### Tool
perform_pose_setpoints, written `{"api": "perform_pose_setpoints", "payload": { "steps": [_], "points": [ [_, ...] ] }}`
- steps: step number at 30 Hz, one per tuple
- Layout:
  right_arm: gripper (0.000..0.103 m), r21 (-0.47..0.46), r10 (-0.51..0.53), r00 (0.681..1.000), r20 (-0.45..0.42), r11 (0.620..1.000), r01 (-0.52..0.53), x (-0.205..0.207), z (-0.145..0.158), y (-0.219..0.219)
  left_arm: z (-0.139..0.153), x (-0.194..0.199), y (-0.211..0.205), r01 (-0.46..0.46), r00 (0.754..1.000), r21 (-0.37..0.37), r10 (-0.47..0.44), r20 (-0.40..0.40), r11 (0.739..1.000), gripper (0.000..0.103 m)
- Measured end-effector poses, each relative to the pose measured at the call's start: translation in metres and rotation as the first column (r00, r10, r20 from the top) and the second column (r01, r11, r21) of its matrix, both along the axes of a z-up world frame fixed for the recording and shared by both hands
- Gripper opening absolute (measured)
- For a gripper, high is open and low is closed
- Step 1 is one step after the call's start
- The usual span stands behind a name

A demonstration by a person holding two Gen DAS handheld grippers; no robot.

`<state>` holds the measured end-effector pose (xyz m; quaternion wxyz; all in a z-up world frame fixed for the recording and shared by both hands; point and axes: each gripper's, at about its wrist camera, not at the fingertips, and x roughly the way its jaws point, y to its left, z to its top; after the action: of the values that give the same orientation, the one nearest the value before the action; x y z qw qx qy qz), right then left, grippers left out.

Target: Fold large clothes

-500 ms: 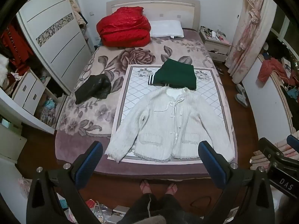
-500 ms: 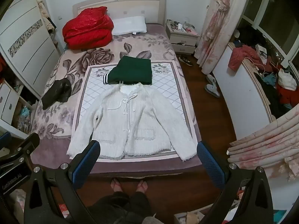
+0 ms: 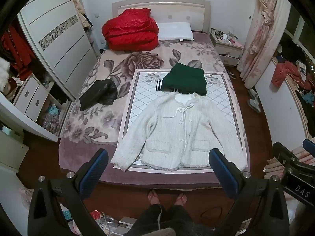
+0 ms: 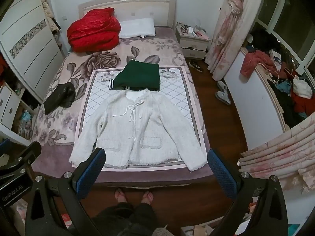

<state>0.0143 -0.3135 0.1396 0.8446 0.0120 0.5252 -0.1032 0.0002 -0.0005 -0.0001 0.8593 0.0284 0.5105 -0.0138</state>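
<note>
Two markings are legible — white letters "DAS" on the black body of the right gripper (image 3: 295,174) at the left wrist view's edge; "GenRobot.AI" on the left gripper (image 4: 16,175) body, seen from the right wrist.

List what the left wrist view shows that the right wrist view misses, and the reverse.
Left wrist only: the open wardrobe with red clothes. Right wrist only: the folded curtain at lower right and more of the window-ledge clutter. Both: the white jacket spread flat on the bed, the folded green garment above it, the red quilt, and open, empty jaws.
</note>
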Motion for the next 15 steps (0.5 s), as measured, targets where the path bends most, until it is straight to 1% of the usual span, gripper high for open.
{"api": "perform_pose_setpoints", "payload": {
  "steps": [9, 10, 11, 13, 14, 15],
  "points": [
    [0.103, -0.001, -0.001, 1.000, 0.005, 1.000, 0.001, 0.003, 0.002, 0.003, -0.002, 0.003, 0.001, -0.004, 1.000, 0.002, 0.004, 0.004, 1.000, 0.103],
    [0.103, 0.001, -0.004, 1.000, 0.008, 1.000, 0.004, 0.004, 0.003, 0.002, 0.008, 0.002, 0.002, -0.002, 1.000, 0.002, 0.002, 0.005, 1.000, 0.103],
    [0.103, 0.000, -0.004, 1.000, 0.008, 1.000, 0.004, 0.006, 0.010, 0.001, 0.009, 0.002, 0.002, -0.002, 1.000, 0.001, 0.002, 0.005, 1.000, 0.103],
    [0.103, -0.002, 0.000, 1.000, 0.007, 1.000, 0.000, 0.006, 0.010, 0.002, 0.008, 0.002, 0.001, -0.001, 1.000, 0.003, 0.001, 0.007, 1.000, 0.103],
    [0.103, -0.004, -0.001, 1.000, 0.009, 1.000, 0.001, 0.004, 0.009, 0.002, 0.012, 0.002, 0.003, 0.000, 1.000, 0.003, 0.000, 0.008, 1.000, 0.103],
    [0.103, -0.004, -0.001, 1.000, 0.010, 1.000, 0.001, 0.007, 0.013, 0.001, 0.013, 0.002, 0.004, 0.001, 1.000, 0.003, -0.001, 0.007, 1.000, 0.103]
  ]
}}
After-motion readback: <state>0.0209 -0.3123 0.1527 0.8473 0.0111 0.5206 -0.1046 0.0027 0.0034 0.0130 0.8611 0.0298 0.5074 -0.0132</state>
